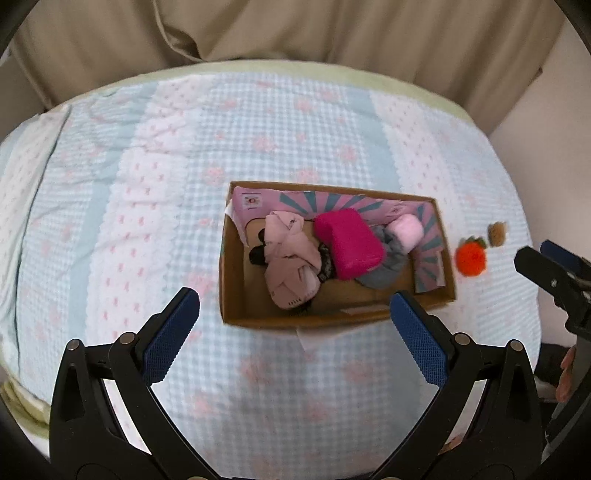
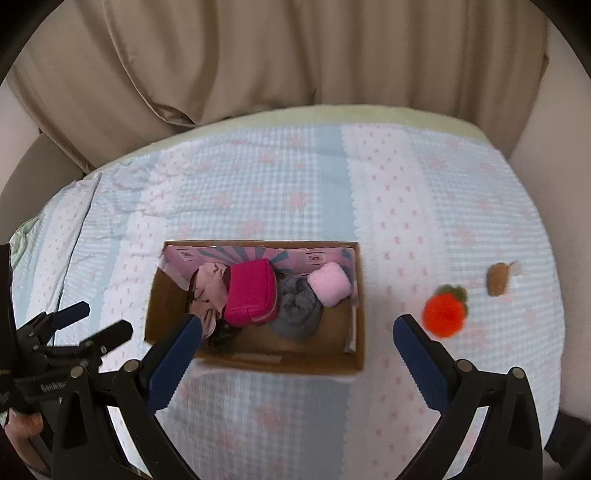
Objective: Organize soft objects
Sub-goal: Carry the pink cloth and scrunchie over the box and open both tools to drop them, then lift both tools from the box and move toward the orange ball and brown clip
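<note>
A cardboard box (image 1: 232, 258) (image 2: 354, 354) sits on the bed. It holds a pale pink garment (image 1: 291, 258), a magenta pouch (image 1: 351, 243) (image 2: 251, 295), a grey knit item (image 1: 384, 266) (image 2: 297, 314) and a light pink soft block (image 1: 406, 229) (image 2: 330, 282). An orange plush fruit (image 1: 471, 258) (image 2: 443, 314) and a small brown plush (image 1: 496, 232) (image 2: 498, 278) lie on the quilt to the right of the box. My left gripper (image 1: 295, 306) is open and empty above the box's near edge. My right gripper (image 2: 297, 332) is open and empty over the box's near side.
The bed carries a blue checked quilt with pink flowers (image 1: 258, 129) (image 2: 295, 184). A beige curtain (image 1: 295, 29) (image 2: 295, 55) hangs behind the bed. The right gripper shows at the right edge of the left wrist view (image 1: 554, 280), the left gripper at the left of the right wrist view (image 2: 74, 332).
</note>
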`<move>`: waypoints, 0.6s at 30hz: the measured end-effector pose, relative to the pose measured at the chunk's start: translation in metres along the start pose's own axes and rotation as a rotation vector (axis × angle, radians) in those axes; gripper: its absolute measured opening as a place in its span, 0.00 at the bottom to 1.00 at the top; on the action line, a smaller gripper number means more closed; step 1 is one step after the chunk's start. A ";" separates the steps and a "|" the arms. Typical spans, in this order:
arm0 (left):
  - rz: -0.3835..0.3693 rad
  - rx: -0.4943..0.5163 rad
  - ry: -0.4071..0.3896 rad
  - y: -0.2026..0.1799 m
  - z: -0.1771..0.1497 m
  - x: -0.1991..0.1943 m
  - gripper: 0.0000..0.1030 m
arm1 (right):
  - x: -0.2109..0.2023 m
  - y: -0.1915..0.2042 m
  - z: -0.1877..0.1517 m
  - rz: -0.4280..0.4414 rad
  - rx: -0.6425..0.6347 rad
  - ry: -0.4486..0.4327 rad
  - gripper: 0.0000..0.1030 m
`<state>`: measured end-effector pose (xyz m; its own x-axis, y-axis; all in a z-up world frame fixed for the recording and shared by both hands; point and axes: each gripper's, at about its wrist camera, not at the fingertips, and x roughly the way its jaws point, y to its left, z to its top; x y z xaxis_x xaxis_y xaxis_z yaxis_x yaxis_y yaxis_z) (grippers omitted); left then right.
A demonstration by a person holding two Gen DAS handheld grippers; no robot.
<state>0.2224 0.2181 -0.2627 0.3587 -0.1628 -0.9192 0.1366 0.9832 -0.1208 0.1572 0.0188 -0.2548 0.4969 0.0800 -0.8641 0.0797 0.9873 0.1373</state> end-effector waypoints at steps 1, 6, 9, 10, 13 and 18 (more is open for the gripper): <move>-0.004 -0.007 -0.011 -0.001 -0.004 -0.010 1.00 | -0.011 -0.002 -0.004 -0.002 -0.004 -0.013 1.00; -0.012 0.017 -0.076 -0.016 -0.019 -0.047 1.00 | -0.060 -0.020 -0.019 -0.040 0.035 -0.083 1.00; -0.021 0.015 -0.116 -0.028 -0.027 -0.068 1.00 | -0.090 -0.039 -0.026 -0.060 0.071 -0.132 1.00; -0.028 0.014 -0.129 -0.033 -0.030 -0.075 1.00 | -0.097 -0.044 -0.027 -0.070 0.080 -0.145 1.00; -0.033 0.019 -0.174 -0.048 -0.034 -0.093 1.00 | -0.117 -0.065 -0.033 -0.101 0.111 -0.181 1.00; -0.039 0.057 -0.252 -0.093 -0.037 -0.117 1.00 | -0.139 -0.105 -0.045 -0.120 0.146 -0.214 1.00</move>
<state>0.1334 0.1489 -0.1577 0.5699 -0.2226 -0.7910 0.2039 0.9708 -0.1262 0.0410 -0.0903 -0.1710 0.6461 -0.0827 -0.7587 0.2651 0.9565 0.1215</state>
